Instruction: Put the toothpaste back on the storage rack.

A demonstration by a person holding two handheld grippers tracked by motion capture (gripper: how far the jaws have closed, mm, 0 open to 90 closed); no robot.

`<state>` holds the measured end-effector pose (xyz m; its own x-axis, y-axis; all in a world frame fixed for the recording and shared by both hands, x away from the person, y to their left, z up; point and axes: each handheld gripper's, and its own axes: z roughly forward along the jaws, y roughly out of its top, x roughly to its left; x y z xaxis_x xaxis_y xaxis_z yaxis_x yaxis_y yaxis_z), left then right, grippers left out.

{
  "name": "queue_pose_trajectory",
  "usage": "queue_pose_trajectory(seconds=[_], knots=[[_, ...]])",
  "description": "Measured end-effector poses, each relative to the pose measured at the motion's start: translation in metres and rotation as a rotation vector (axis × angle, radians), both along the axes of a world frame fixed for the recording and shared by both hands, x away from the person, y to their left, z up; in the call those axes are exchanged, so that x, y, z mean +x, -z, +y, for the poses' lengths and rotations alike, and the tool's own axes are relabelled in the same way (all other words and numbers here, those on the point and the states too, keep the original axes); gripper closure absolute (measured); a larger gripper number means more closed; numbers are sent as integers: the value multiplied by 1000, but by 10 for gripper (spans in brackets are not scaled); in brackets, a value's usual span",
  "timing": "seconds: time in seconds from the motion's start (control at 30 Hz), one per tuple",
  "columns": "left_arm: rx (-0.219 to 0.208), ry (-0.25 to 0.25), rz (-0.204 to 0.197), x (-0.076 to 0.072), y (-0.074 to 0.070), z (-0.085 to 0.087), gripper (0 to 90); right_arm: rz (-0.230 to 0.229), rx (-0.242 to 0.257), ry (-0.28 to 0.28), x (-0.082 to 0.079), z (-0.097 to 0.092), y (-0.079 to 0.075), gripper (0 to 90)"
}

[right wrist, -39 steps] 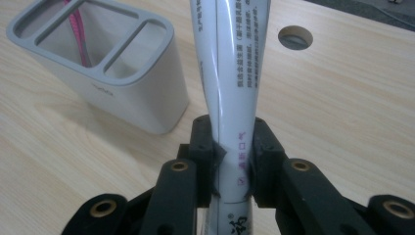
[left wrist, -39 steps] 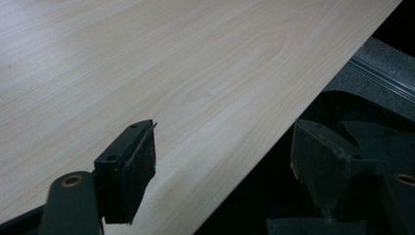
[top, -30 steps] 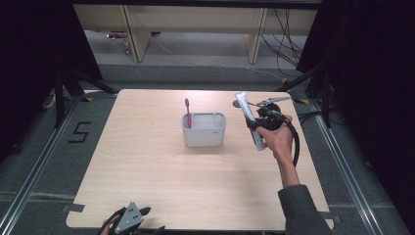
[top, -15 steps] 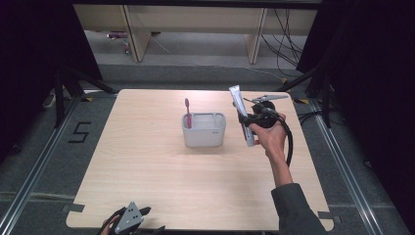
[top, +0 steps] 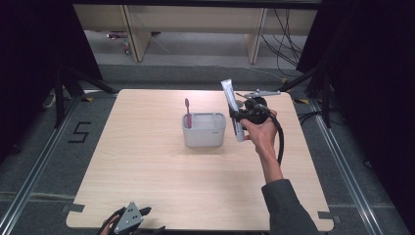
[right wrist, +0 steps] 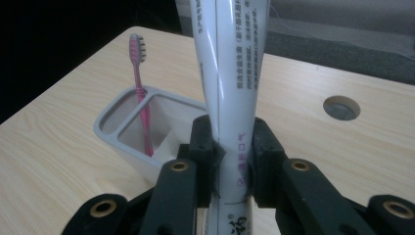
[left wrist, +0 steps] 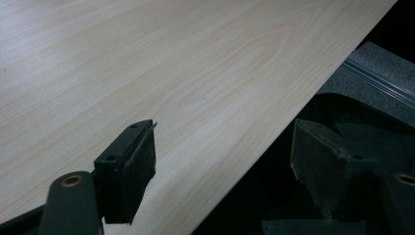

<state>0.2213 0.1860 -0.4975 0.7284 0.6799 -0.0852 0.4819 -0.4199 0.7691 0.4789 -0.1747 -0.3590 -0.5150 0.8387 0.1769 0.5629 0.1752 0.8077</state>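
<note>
Toothpaste tube, white with printed lettering, is clamped upright in the right tongs, both pads pressing its lower body as seen in the right gripper view. It hangs in the air just beside the right end of a grey holder that stands near the middle of the pale wooden tabletop. The holder is divided into compartments, and a pink toothbrush already stands bristles up in the narrow one at its left end. The larger compartment looks empty.

Judging by this, the work is past its midpoint: the brush is stowed and the tube is lifted and brought close, but not yet over the opening or lowered in. What seems left is to carry it across the rim, sink it into the free compartment and let go.

The left tongs rest at the near edge of the tabletop, jaws apart, holding nothing; the left gripper view shows bare wood between them.
</note>
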Motion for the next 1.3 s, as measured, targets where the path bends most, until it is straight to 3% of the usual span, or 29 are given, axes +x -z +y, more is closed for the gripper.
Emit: queue_pose_trajectory(seconds=[0.03, 0.2, 0.3, 0.37, 0.4, 0.7, 0.73, 0.9, 0.97, 1.0, 1.07, 1.1, 1.17, 1.3], knots=[[18, 2, -9, 1, -1, 1, 245, -9, -6, -3, 1, 1, 0, 755], [13, -1, -8, 0, -1, 1, 245, -17, 15, -6, 4, 9, -4, 755], [-31, -13, -5, 0, -1, -2, 245, -16, 16, -17, 4, 15, -5, 755], [-31, -14, -5, -1, -1, -2, 245, -14, 20, -22, 4, 19, -6, 756], [-9, -1, -6, 0, -2, 0, 245, -23, 14, -30, 5, 21, -6, 756], [-6, 6, -8, 0, -1, 1, 245, -27, 57, -38, 9, 33, -5, 756], [-8, 7, -6, 0, -1, 0, 245, -39, 43, -47, 11, 34, -5, 756], [-10, 4, -10, 0, -2, 1, 245, -32, 76, -58, 16, 45, -1, 755], [-32, -2, -12, 0, -1, 0, 245, -29, 82, -62, 18, 49, 1, 756], [-4, 5, -17, 1, -2, 2, 244, -15, 93, -56, 18, 52, 1, 756], [-4, 5, -18, 1, -1, 2, 245, -36, 86, -70, 21, 58, 3, 756], [-33, 0, -11, 0, -1, 0, 245, -20, 99, -62, 21, 60, 2, 756], [-13, 12, -6, 0, -2, 2, 245, -30, 108, -65, 24, 64, 3, 756], [-33, 1, 0, -1, -2, 1, 245, -36, 128, -61, 29, 69, 2, 756]])
